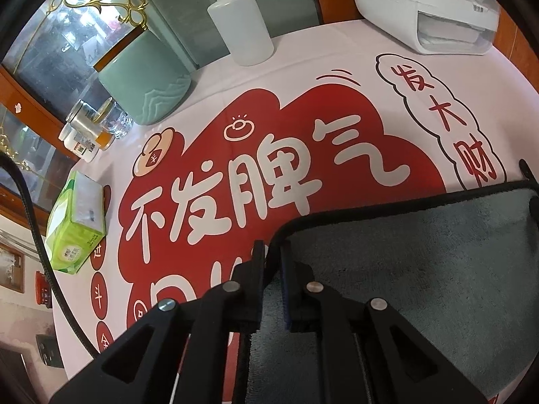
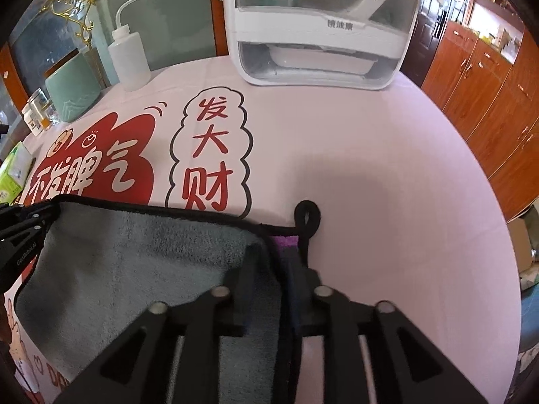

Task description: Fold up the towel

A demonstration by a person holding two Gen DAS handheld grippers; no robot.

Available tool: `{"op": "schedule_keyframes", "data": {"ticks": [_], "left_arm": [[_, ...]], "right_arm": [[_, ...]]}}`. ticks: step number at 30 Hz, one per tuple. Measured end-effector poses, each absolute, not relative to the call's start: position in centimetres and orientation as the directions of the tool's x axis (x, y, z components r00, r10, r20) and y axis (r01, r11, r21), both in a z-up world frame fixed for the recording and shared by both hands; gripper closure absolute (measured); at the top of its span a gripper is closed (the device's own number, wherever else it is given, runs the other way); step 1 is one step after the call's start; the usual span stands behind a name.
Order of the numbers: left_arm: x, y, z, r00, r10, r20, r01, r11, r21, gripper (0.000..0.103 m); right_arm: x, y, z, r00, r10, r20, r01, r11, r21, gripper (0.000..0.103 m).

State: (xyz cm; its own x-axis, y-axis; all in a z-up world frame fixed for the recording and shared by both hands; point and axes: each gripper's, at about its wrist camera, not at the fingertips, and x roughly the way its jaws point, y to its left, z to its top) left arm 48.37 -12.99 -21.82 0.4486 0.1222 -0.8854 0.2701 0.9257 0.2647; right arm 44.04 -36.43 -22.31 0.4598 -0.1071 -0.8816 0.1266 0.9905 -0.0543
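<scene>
1. One grey towel (image 1: 421, 269) with black edging lies across the near part of the table (image 2: 387, 168), over the pink cloth with its red lettering. A purple underside peeks out at the right corner.
2. Two grippers are at work. The left gripper (image 1: 271, 262) has its jaws pressed together on the towel's left corner, the black hem pinched between them.
3. The right gripper (image 2: 274, 266) is clamped on the opposite corner, with the fabric bunched between its nearly closed jaws.
4. One black hanging loop (image 2: 307, 215) sticks out from that right corner and lies flat on the cloth just beyond the fingers.
5. From the right wrist view, the left gripper shows at the far left edge, holding its corner.
6. At the back stands one white appliance (image 2: 320, 27) with a clear housing.
7. One squeeze bottle (image 1: 241, 23) with a bent spout stands left of it.
8. One pale green canister (image 1: 145, 80) sits further left, with a cluster of small jars (image 1: 91, 124) beside it; I count about three, though they overlap.
9. One green tissue pack (image 1: 75, 222) lies at the table's left edge, well apart from the towel.
</scene>
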Motion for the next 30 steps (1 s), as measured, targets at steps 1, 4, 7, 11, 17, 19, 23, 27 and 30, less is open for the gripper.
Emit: {"op": "schedule_keyframes", "data": {"ticks": [1,4,7,11,17,19,23,27,30], "left_arm": [[48.3,-13.1,-21.8,0.449,0.122,-0.885,0.272,0.925,0.265,0.086],[48.0,-13.3,-21.5,0.452,0.107,-0.886,0.273,0.929,0.251,0.057],[47.6,-13.6,-21.2,0.462,0.097,-0.881,0.269,0.932,0.244,0.050],[47.1,-13.8,-21.2,0.457,0.102,-0.884,0.262,0.934,0.243,0.046],[45.8,-13.9,-20.5,0.457,0.082,-0.886,0.265,0.938,0.224,0.036],[45.4,-13.9,-20.1,0.456,0.077,-0.887,0.262,0.940,0.217,0.033],[44.2,-13.7,-19.4,0.465,0.073,-0.882,0.255,0.943,0.212,0.022],[42.7,-13.3,-18.4,0.461,0.073,-0.884,0.227,0.954,0.197,0.022],[41.2,-12.7,-17.4,0.453,0.062,-0.889,0.196,0.966,0.167,0.022]], "right_arm": [[43.9,-36.5,-22.1,0.468,-0.113,-0.877,0.128,0.990,-0.059,0.070],[43.5,-36.7,-21.5,0.490,-0.118,-0.864,0.139,0.989,-0.056,0.060],[43.2,-36.7,-21.0,0.500,-0.116,-0.858,0.136,0.989,-0.055,0.059],[42.6,-36.4,-20.5,0.508,-0.111,-0.854,0.122,0.991,-0.056,0.059],[41.6,-35.5,-20.1,0.518,-0.102,-0.849,0.095,0.994,-0.061,0.059],[41.2,-35.1,-19.8,0.522,-0.098,-0.848,0.086,0.994,-0.062,0.059],[40.5,-34.7,-19.4,0.522,-0.089,-0.848,0.073,0.996,-0.060,0.059],[39.3,-34.2,-18.6,0.526,-0.072,-0.848,0.054,0.997,-0.051,0.059],[38.1,-33.8,-17.7,0.533,-0.053,-0.844,0.038,0.999,-0.038,0.059]]}}
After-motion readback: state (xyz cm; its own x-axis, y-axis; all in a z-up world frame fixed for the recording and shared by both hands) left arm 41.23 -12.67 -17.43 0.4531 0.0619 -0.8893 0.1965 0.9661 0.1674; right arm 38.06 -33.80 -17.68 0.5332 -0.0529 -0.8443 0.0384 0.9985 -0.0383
